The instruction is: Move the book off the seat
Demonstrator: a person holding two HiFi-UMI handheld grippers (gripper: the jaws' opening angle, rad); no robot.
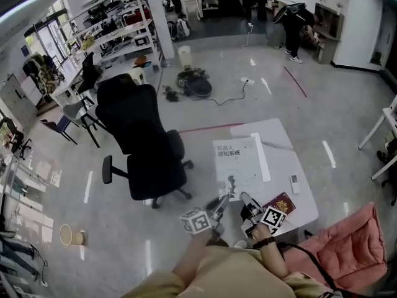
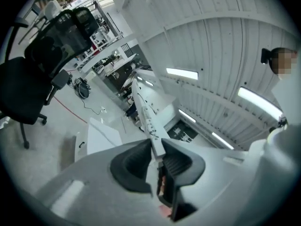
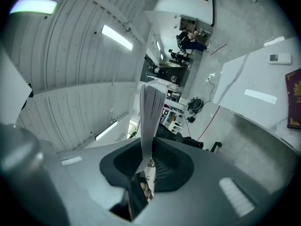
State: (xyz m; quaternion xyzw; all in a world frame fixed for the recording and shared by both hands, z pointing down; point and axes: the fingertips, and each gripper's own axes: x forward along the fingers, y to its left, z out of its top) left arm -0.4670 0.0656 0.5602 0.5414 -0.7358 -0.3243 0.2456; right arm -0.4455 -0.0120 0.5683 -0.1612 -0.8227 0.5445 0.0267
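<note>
Glossy grey floor (image 1: 248, 98) fills the open office; a black swivel chair (image 1: 139, 135) stands beside a white rectangular surface (image 1: 301, 194). The thin white book (image 1: 237, 160) is over that surface, its near edge clamped by the left tool (image 1: 223, 198) and right tool (image 1: 245, 200). A maroon booklet (image 1: 280, 203) lies nearby.

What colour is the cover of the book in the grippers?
White, with grey-green title print near the top; the head view shows the book best.

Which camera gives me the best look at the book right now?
Head view: the book shows its whole cover there. The left gripper view and right gripper view show only its thin edge, clamped between the jaws.
</note>
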